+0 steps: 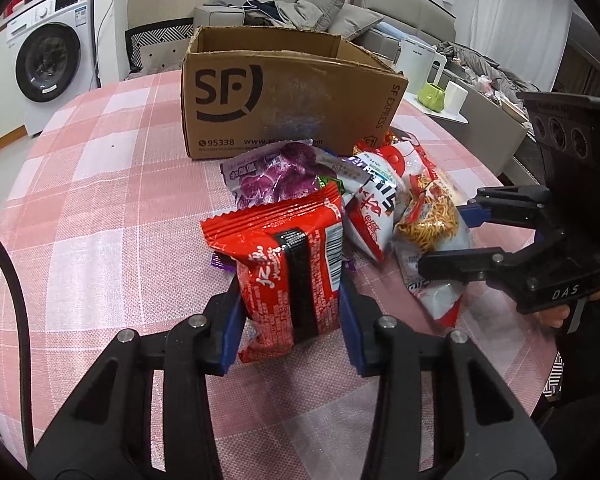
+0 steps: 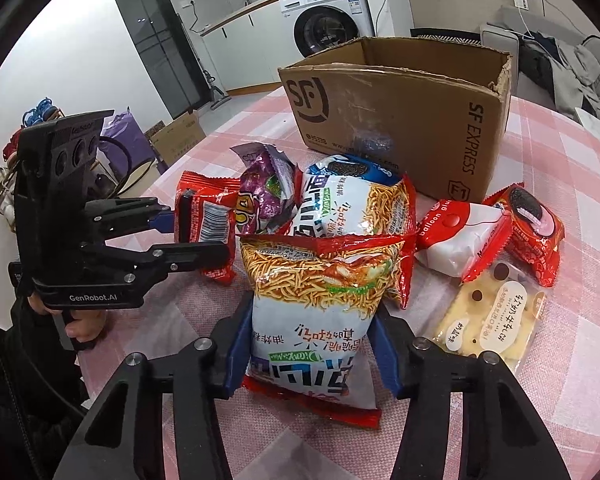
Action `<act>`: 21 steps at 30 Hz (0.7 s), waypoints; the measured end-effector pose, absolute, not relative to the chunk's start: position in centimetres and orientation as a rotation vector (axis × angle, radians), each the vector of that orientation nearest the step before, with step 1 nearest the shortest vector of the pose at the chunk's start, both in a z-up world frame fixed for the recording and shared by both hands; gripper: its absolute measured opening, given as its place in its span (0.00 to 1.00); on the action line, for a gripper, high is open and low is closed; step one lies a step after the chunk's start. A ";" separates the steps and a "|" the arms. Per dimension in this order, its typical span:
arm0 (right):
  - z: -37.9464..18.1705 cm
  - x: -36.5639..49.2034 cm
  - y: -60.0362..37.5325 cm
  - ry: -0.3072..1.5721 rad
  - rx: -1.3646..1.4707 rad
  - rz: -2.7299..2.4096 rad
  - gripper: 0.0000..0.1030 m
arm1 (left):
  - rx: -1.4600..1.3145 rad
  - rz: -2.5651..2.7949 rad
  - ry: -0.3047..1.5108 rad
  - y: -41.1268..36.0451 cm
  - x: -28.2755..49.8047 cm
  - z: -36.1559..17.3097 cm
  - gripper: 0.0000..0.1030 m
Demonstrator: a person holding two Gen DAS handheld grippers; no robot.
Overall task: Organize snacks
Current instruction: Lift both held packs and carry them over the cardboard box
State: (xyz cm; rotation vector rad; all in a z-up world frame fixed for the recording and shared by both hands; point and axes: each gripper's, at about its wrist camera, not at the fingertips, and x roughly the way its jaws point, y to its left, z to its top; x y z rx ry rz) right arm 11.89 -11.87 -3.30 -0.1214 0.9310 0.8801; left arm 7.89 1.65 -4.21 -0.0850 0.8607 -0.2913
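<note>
A: In the left wrist view, a surface (image 1: 99,168) under pink checked cloth fills the frame, a washing machine (image 1: 51,60) at upper left. What is the left tool (image 1: 289,312) doing?

B: Its blue pads are clamped on a red snack packet (image 1: 283,264), low and central. The cardboard box (image 1: 287,100) stands open at upper centre, a purple packet (image 1: 275,176) just in front of it.

A: And the right wrist view?

B: Same checked surface, box at upper right. The right tool (image 2: 312,344) is closed on a noodle snack bag (image 2: 320,292), bottom centre. A cracker pack (image 2: 496,316) and a red cookie packet (image 2: 532,216) lie at right.

A: So which step?

B: Picking up, I'd judge; both packets are gripped, neither boxed. Next, each needs lifting clear of the pile and carrying over the box rim before release.
</note>
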 end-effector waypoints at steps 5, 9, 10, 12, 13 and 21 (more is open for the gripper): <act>-3.0 11.6 -11.7 0.919 -0.128 0.892 0.50 | -0.079 -0.297 0.844 1.7 7.6 -3.7 0.38; -2.6 11.4 -12.0 0.910 -0.122 0.891 0.50 | -0.080 -0.296 0.831 1.7 7.3 -3.3 0.38; -2.4 11.4 -12.2 0.904 -0.117 0.889 0.50 | -0.080 -0.295 0.828 1.7 7.2 -3.2 0.38; -1.9 11.4 -12.6 0.890 -0.105 0.887 0.50 | -0.082 -0.294 0.819 1.8 7.1 -2.9 0.38; -1.7 11.4 -12.7 0.885 -0.097 0.886 0.50 | -0.083 -0.295 0.816 1.8 7.1 -2.7 0.38; -0.5 11.6 -14.3 0.847 -0.044 0.853 0.50 | -0.092 -0.283 0.781 1.7 6.4 -1.5 0.38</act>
